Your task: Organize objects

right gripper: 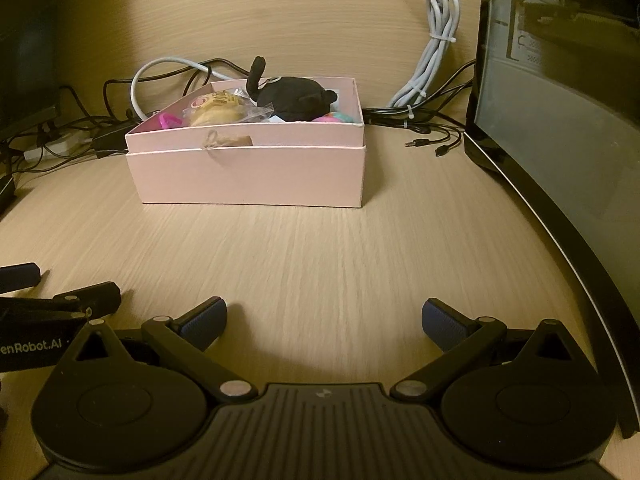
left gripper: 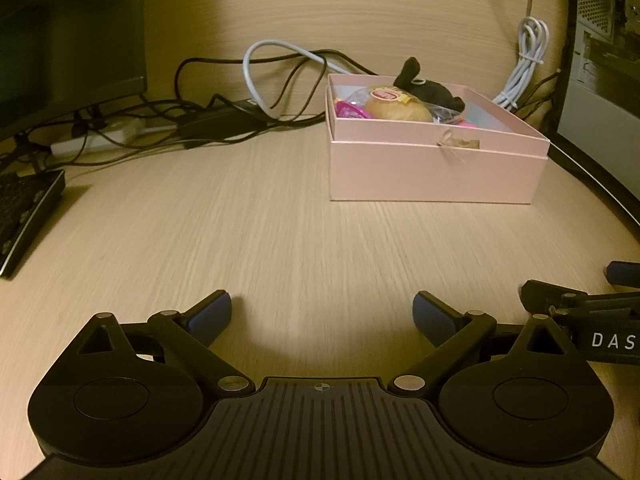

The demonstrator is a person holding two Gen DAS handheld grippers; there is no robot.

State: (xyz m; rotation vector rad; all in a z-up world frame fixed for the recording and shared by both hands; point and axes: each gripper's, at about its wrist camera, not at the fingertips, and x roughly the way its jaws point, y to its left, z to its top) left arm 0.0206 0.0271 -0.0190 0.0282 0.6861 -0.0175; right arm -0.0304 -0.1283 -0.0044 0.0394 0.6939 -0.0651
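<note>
Both tools sit low over the wooden desk (left gripper: 280, 240), level and pointing toward the back wall. The left gripper (left gripper: 322, 314) has its blue-padded fingers (left gripper: 212, 316) spread wide with nothing between them, bare desk showing in the gap. The right gripper (right gripper: 324, 320) is likewise released and empty. They rest side by side: the left wrist view catches the right tool at its right edge, and the right wrist view catches the left gripper (right gripper: 52, 292) at its left edge.

Well ahead of both stands the pink box (right gripper: 252, 176), lid off, a small paper tag (right gripper: 234, 141) tied on its front wall. Inside lie a black plush toy (right gripper: 296, 98), a wrapped bun (right gripper: 218, 112) and some pink plastic bits (right gripper: 170, 121).

Only the left view shows the dark monitor (left gripper: 68, 36) and a black keyboard (left gripper: 24, 216) at the left, with a power strip (left gripper: 96, 140) among tangled cables (left gripper: 224, 120). The right view alone shows loose audio plugs (right gripper: 428, 145) on the desk, and it shows the glossy computer case (right gripper: 552, 112) more fully. A bundled white cable (right gripper: 434, 52) hangs against the wall behind.
</note>
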